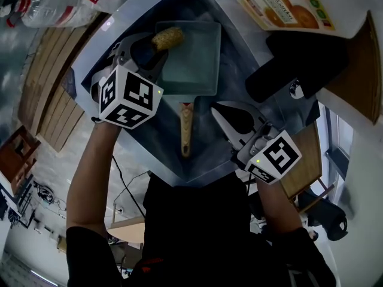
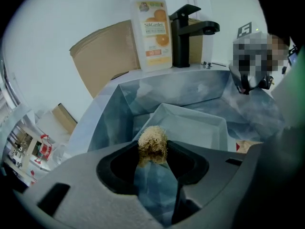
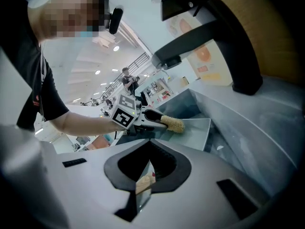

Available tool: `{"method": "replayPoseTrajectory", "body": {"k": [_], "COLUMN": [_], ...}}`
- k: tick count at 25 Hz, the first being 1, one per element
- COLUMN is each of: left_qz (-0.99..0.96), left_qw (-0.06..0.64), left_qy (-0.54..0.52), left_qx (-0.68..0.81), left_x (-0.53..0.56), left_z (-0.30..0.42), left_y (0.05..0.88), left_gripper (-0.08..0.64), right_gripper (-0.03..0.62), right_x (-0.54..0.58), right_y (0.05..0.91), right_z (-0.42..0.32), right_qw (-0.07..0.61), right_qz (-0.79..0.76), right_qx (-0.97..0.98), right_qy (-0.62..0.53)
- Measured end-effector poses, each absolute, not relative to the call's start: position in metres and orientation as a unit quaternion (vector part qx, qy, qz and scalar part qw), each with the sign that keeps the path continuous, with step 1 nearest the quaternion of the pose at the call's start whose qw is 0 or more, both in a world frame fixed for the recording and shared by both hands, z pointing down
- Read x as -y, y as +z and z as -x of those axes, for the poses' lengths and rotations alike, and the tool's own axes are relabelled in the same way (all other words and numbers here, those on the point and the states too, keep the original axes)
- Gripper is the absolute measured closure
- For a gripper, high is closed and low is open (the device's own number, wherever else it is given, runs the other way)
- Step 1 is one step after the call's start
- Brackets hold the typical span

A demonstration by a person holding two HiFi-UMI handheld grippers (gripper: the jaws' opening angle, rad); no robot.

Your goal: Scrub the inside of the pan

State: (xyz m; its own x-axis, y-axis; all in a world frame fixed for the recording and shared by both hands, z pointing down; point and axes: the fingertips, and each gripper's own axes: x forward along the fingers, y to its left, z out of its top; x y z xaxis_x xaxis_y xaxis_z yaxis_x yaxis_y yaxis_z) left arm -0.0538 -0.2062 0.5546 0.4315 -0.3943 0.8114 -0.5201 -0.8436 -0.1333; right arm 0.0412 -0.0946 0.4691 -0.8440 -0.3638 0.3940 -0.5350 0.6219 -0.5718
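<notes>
We're in the sink (image 1: 242, 70), and the pan (image 1: 197, 58) lies flat in it, its inside looking bare, so we judge the scrubbing is barely begun and nearly all of it is left. The right gripper (image 1: 222, 111) hangs beside the handle (image 1: 187, 127), fingers nearly together on nothing. The left gripper (image 1: 157, 46) pinches the scrubber (image 1: 167, 38) at the pan's far left corner.
</notes>
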Motion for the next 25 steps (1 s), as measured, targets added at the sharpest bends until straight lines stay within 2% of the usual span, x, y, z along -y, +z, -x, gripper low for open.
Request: {"method": "replayPoseTrajectory", "body": {"k": [15, 25], "left_qz": [-0.802, -0.802], "left_qw": [-0.03, -0.023], "left_qy": [0.545, 0.554], "left_qx": [0.243, 0.221], "left_x": [0.212, 0.192], "left_z": [0.045, 0.045], "left_y": [0.567, 0.565], "left_gripper": [0.384, 0.385], "right_gripper": [0.591, 0.591], "right_x": [0.1, 0.096], "right_y": [0.476, 0.468], "right_z": [-0.047, -0.043], "right_qw": [0.117, 0.115], "right_qz": [-0.254, -0.252], "right_qx": [0.889, 0.892], "right_qy": [0.362, 0.357]}}
